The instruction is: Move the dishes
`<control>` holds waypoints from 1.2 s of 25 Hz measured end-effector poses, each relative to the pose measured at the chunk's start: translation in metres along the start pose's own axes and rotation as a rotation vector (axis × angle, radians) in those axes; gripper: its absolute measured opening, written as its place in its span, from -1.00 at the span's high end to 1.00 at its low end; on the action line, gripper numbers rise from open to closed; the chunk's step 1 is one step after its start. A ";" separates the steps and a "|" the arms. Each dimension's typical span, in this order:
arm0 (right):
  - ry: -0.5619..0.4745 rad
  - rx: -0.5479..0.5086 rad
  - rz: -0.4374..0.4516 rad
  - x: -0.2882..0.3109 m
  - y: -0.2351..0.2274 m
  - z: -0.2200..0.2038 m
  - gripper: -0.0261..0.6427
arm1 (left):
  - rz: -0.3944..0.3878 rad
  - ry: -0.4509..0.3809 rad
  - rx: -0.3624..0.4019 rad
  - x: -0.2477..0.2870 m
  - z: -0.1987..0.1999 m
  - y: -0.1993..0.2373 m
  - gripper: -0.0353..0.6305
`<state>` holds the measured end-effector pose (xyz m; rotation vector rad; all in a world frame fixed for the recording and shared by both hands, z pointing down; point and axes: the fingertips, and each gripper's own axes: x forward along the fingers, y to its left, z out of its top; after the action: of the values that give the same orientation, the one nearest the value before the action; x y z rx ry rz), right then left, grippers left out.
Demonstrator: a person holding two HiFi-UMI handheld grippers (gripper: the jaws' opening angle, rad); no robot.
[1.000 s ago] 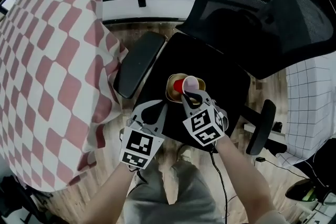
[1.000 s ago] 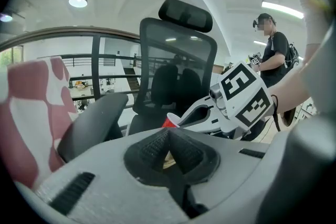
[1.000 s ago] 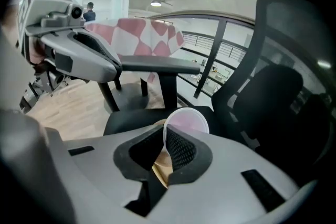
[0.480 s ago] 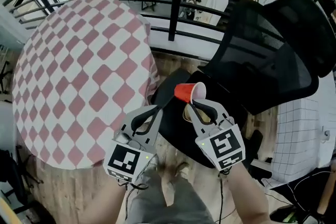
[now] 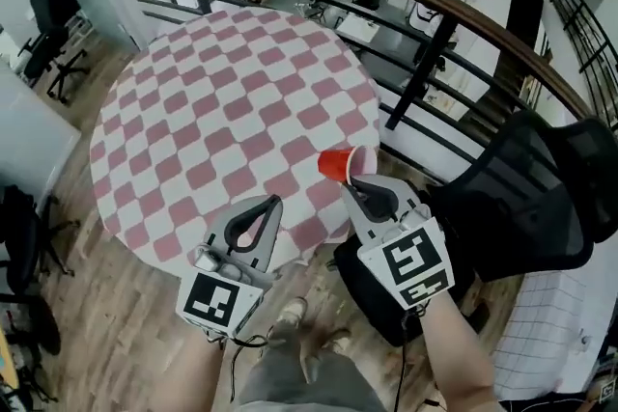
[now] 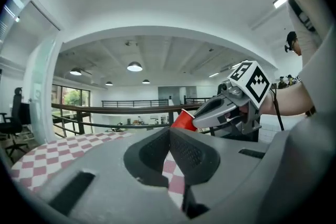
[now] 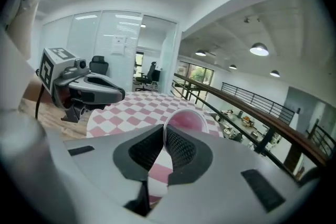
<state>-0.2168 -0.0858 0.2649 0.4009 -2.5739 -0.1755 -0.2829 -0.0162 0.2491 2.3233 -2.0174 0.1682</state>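
1. Nearest to me, down past both wrists, the wooden floor is showing, and a black office chair is standing close at my right.
2. Just ahead, I am carrying my left claw with its pads pressed together and nothing between them; it is riding along idle, beside and a little below the other.
3. At my right, I am keeping my right claw nearly closed, pinching the thin wall of the red cup at its rim, one pad inside the mouth and one outside.
4. That cup is hanging in the air, tipped onto its side with its base pointing away from the claw, over the near edge of the round counter with the pink-and-white checked cloth; it is touching nothing else.
5. I am judging this as the carrying step: the cup is lifted but not yet set down. Next I am going to need to reach further over the cloth, roll my wrist until the base is facing down, lower it gently, and only then part the pads, since a rim pinch is letting a light cup swing.
6. Farthest off, a dark railing is curving behind the counter.
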 end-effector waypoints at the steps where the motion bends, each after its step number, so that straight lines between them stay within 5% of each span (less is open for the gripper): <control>1: 0.007 -0.033 0.040 0.012 0.015 0.010 0.83 | 0.035 0.008 -0.010 -0.012 0.001 0.012 0.86; 7: 0.096 -0.206 0.250 0.085 0.107 0.029 0.83 | 0.192 0.014 0.004 -0.072 -0.021 0.077 0.85; 12: 0.201 -0.377 0.370 0.139 0.176 0.008 0.83 | 0.294 0.082 -0.075 -0.112 -0.068 0.110 0.85; 22: 0.381 -0.641 0.447 0.200 0.250 -0.061 0.83 | 0.380 0.179 -0.157 -0.146 -0.171 0.142 0.85; 30: 0.413 -0.729 0.468 0.215 0.275 -0.080 0.83 | 0.364 0.206 -0.166 -0.150 -0.202 0.144 0.85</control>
<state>-0.4191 0.1029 0.4915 -0.3935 -1.9504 -0.7353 -0.4547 0.1343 0.4281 1.7501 -2.2291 0.2349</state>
